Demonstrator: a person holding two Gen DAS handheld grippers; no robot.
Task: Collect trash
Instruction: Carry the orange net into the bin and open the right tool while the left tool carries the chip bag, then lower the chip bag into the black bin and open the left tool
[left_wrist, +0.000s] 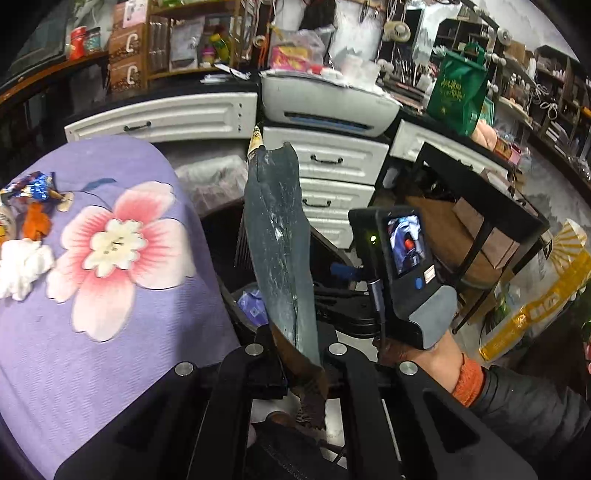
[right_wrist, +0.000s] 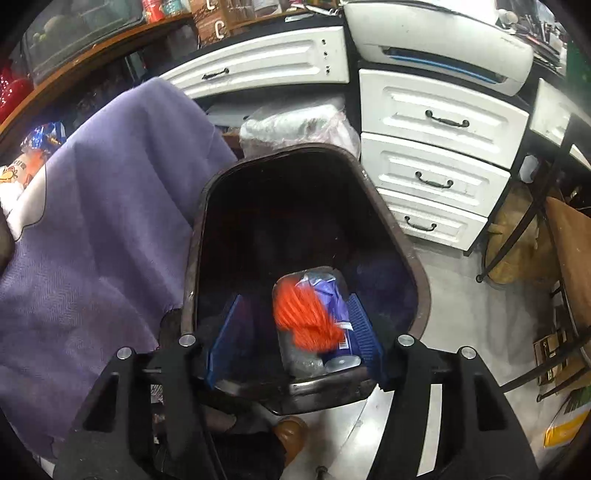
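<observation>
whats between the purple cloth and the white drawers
The dark trash bin, with a plastic-wrapped bundle behind it; the right wrist view shows this.

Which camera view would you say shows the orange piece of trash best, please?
The right wrist view: the orange piece sits blurred over the open bin, between blue fingers. The left wrist view shows only the bin's dark side.

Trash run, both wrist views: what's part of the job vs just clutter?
Job:
- dark bin
- orange scrap blurred over the bin, between the right gripper fingers
- long dark wrapper in the left gripper
- white tissue and foil wrappers on the purple cloth

Clutter:
- white drawers
- printer
- green bag
</observation>
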